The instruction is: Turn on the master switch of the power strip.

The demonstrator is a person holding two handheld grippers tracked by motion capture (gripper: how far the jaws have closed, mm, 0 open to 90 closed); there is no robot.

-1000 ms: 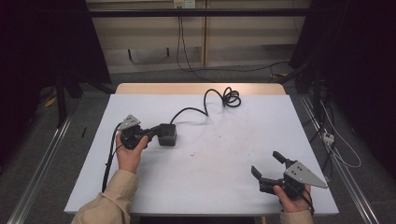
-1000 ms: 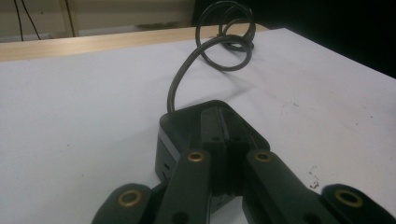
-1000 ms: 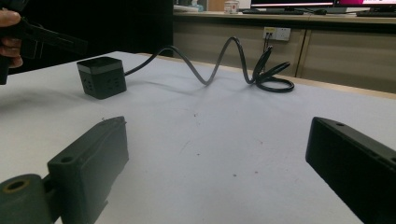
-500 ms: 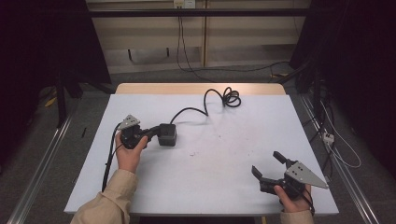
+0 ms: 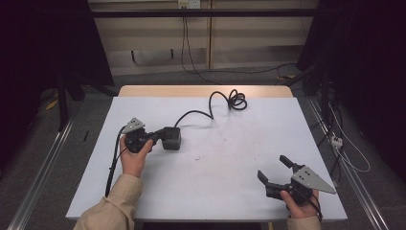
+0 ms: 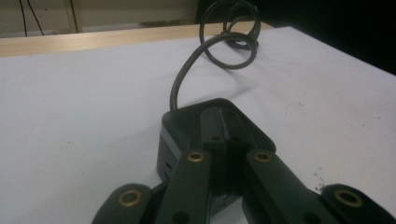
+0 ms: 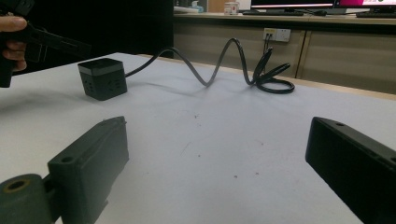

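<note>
A black cube-shaped power socket [image 5: 171, 138] sits on the white table [image 5: 225, 158], left of centre. Its black cable [image 5: 194, 113] runs back to a coil [image 5: 237, 99] near the far edge. My left gripper [image 5: 160, 135] is shut, its jaws pressed together with nothing between them. In the left gripper view its tips [image 6: 223, 119] rest over the top of the cube [image 6: 187, 126]. My right gripper [image 5: 274, 168] stands open near the front right corner, low over the table with nothing in it. The right gripper view looks between its jaws [image 7: 217, 158] toward the cube [image 7: 102, 78].
The table's wooden far edge [image 5: 201, 90] lies just behind the coil. Loose cables [image 5: 335, 139] trail on the floor to the right. A wall socket [image 7: 276, 33] and cabinets stand beyond the table.
</note>
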